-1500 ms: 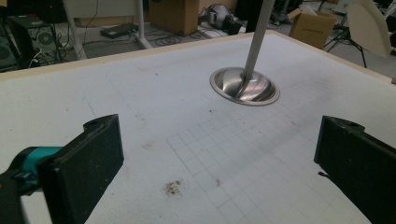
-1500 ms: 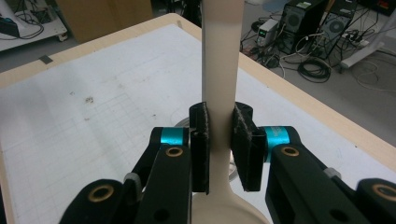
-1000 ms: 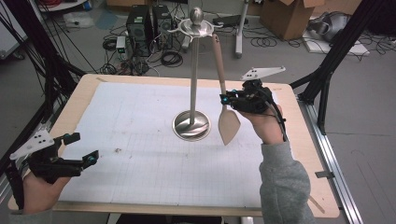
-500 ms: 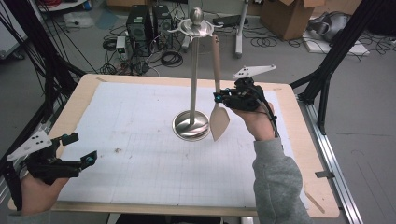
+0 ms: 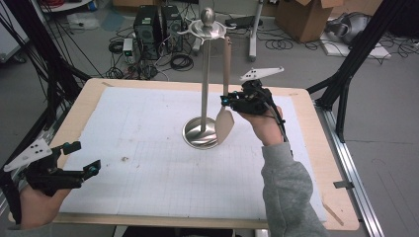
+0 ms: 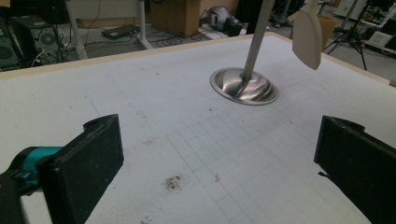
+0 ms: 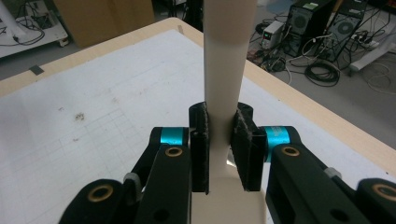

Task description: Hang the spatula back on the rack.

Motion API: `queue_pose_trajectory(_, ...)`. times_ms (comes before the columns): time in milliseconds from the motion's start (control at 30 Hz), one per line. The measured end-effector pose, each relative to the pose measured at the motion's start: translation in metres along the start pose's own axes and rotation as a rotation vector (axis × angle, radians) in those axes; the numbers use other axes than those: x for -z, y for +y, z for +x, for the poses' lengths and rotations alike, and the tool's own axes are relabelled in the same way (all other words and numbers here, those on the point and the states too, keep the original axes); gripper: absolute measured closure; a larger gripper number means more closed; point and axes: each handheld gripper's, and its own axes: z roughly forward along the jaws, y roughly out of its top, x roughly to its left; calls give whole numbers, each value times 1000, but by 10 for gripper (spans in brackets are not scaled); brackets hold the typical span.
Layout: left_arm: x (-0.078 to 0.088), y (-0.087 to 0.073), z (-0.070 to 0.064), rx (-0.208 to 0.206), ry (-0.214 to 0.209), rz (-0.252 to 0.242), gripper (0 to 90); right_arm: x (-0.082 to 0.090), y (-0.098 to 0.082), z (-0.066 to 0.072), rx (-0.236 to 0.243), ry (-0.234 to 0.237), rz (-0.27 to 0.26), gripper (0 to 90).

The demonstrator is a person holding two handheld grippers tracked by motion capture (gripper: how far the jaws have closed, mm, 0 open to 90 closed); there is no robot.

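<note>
Right gripper (image 5: 226,100): clenched on the handle of the beige spatula (image 5: 225,94), just above where the handle widened into the blade; in the right gripper view both pads (image 7: 201,140) pressed flat against the handle (image 7: 224,74).
Spatula: hung upright from the top of the metal utensil stand (image 5: 205,74), blade down, its lower edge beside the stand's round base (image 5: 200,133) and near the white gridded mat (image 5: 148,148).
Stand: a slender steel pole capped by a ball, planted mid-table on the mat.
Left gripper (image 5: 79,158): released, jaws spread wide and holding nothing, low over the mat's near left corner, well apart from the stand; its own view looked between the jaws toward the base (image 6: 243,86) and the hanging blade (image 6: 307,32).
Table (image 5: 316,128): light wood rim around the mat.
</note>
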Motion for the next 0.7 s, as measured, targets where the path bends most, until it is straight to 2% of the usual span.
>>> queue_pose_trajectory(133, 0, 0, 0, 2, 1, 0, 17, -4, 1, 1, 2, -12, -5, 781)
queue_pose_trajectory(467, 4, 0, 1, 6, 9, -10, 17, -7, 2, 1, -3, -4, -9, 781)
queue_pose_trajectory(700, 2, -1, 0, 0, 4, 1, 17, -7, 2, 1, -4, -3, -11, 777)
